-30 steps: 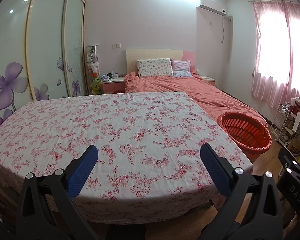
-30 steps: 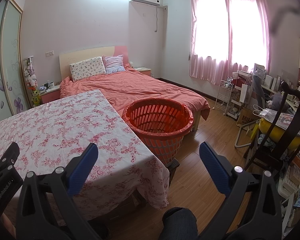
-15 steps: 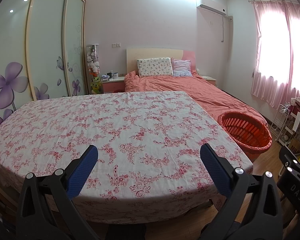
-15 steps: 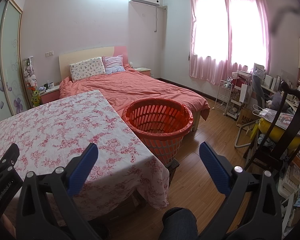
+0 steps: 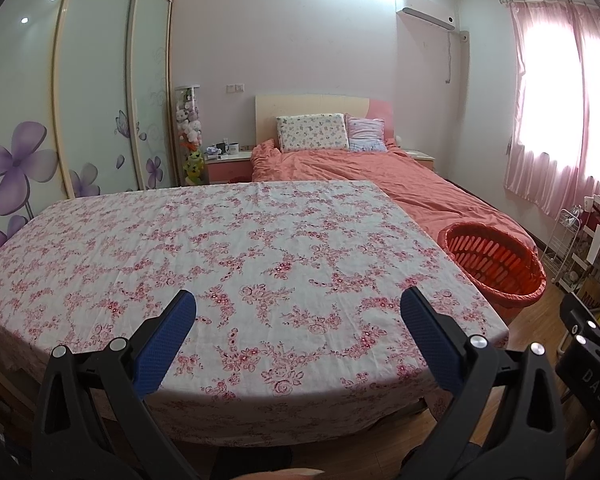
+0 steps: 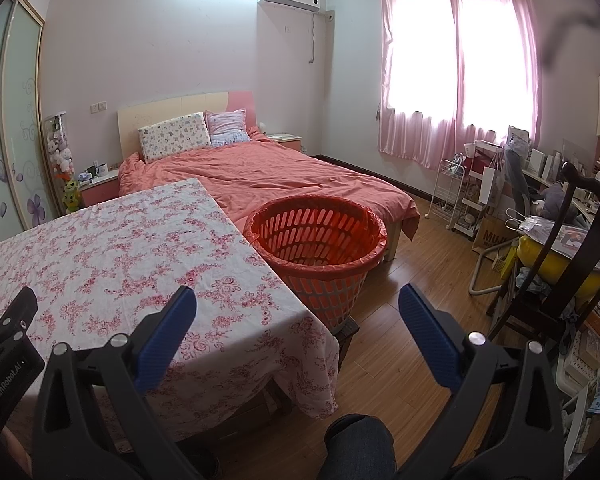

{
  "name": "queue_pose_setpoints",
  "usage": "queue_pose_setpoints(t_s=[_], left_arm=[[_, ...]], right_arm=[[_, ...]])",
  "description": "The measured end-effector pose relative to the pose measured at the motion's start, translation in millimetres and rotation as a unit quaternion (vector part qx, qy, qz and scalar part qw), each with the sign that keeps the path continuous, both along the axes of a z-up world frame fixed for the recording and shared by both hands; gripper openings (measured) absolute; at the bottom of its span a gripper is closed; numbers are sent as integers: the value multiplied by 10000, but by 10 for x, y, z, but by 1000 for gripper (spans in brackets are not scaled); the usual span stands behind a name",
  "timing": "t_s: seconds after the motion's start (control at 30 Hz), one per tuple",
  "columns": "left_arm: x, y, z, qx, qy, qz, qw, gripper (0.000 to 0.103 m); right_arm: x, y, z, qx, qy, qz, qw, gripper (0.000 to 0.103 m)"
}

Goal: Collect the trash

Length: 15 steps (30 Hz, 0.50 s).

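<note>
Slotted orange basket (image 6: 316, 240) with a red liner, just beside the table (image 6: 112, 256) corner.
Both grippers, left (image 5: 298, 320) and right (image 6: 297, 316), gape wide and hold nothing; bare floor (image 6: 412, 300) lies beyond the basket.

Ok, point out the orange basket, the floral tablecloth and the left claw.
orange basket (image 6: 316, 268): right wrist view, front wall.
floral tablecloth (image 5: 228, 248): left wrist view, bare middle.
left claw (image 5: 298, 312): left wrist view, midway between tips.

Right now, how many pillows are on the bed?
2. A floral pillow leans against the headboard on the wardrobe side, and a striped pink pillow sits beside it toward the window. Others could be hidden under the bedcover.
</note>
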<state>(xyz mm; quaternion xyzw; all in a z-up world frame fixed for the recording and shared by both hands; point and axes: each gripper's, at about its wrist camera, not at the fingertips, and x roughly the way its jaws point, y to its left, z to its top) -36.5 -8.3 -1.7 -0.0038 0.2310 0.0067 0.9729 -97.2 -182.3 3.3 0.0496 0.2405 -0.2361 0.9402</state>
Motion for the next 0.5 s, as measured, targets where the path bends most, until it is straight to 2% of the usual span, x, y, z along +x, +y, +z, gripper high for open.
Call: queue_pose_setpoints(t_s=[0.5], left_arm=[[18, 6, 3, 7, 12, 8, 10000, 101]], right_arm=[[4, 2, 2, -4, -1, 0, 10000, 99]])
